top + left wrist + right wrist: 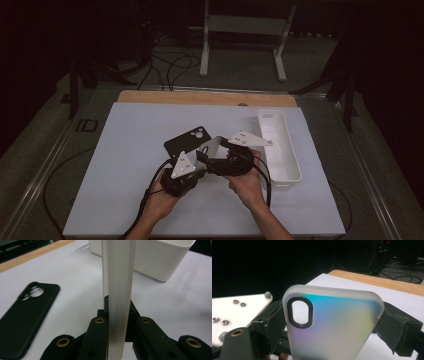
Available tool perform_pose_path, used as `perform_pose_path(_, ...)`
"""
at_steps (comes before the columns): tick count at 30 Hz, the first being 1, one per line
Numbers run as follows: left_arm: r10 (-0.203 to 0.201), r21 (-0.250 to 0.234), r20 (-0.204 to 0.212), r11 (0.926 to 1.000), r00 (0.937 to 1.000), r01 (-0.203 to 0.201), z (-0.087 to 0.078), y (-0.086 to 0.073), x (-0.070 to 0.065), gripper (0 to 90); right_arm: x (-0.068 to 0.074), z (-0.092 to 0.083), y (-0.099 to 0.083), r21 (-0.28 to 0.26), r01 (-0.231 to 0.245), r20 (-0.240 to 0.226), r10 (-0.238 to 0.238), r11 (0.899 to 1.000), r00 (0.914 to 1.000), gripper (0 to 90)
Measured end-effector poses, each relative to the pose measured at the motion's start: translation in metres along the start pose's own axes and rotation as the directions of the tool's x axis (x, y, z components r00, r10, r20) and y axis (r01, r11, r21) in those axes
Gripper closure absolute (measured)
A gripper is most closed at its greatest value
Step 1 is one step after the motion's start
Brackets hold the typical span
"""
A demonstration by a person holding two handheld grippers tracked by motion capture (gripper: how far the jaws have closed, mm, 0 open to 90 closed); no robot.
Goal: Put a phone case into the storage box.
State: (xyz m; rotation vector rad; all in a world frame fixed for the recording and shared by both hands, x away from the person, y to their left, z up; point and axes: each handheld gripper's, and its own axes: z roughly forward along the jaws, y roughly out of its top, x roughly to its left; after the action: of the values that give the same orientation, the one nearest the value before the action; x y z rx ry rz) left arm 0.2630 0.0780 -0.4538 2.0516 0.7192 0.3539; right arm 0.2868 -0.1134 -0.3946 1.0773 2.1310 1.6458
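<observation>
While the frosted phone case (117, 297) is clamped edge-on between the left gripper (117, 340) jaws, the right gripper (227, 162) is held wide open just beside it, gripping nothing.

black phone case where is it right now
The black phone case lies flat on the white mat, just left of the clear case and behind the left claw.

The left gripper (116, 340) has its fingers (96, 340) clamped on a frosted phone case (117, 290) standing edge-on; a black case (22, 317) lies left of it and a white bin (160, 260) behind it.
</observation>
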Motion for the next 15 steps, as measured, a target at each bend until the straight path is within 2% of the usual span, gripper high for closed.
perform_pose_path(4, -0.006, 0.001, 0.017, 1.0, 0.9998, 0.006, 0.0023, 0.0003, -0.0026, 83.9, 0.0023, 0.0029, -0.0014, -0.015, 0.002, 0.016, -0.001, 1.0, 0.9999, 16.2)
perform_pose_path(9, -0.003, 0.003, 0.013, 1.0, 0.9999, 0.003, 0.0025, 0.0001, -0.0022, 82.9, 0.0034, 0.0034, -0.0015, -0.016, 0.019, 0.017, -0.019, 1.0, 0.9997, 16.6)
perform_pose_path(10, 0.005, 0.007, 0.031, 1.0, 0.9995, -0.005, 0.0026, 0.0001, -0.0021, 79.1, 0.0034, 0.0037, -0.0014, -0.014, 0.021, 0.019, -0.02, 1.0, 0.9996, 16.6)
perform_pose_path(11, 0.005, 0.007, 0.031, 1.0, 0.9995, -0.005, 0.0026, 0.0001, -0.0021, 72.3, 0.0034, 0.0037, -0.0014, -0.014, 0.021, 0.019, -0.02, 1.0, 0.9996, 16.6)
perform_pose_path(12, 0.002, 0.01, 0.046, 0.9999, 0.9989, -0.003, 0.0026, 0.0, -0.0022, 72.3, 0.0036, 0.004, -0.0014, -0.011, 0.026, 0.024, -0.026, 1.0, 0.9994, 16.6)
perform_pose_path(13, -0.002, 0.007, 0.054, 1.0, 0.9985, 0.002, 0.0023, 0.0001, -0.0021, 67.0, 0.0036, 0.0043, -0.0018, -0.009, 0.023, 0.022, -0.023, 1.0, 0.9995, 16.6)
perform_pose_path(15, -0.01, 0.002, 0.044, 1.0, 0.999, 0.01, 0.0004, 0.0007, -0.0019, 56.9, 0.0035, 0.0048, -0.0025, -0.003, 0.03, 0.019, -0.03, 1.0, 0.9994, 16.6)
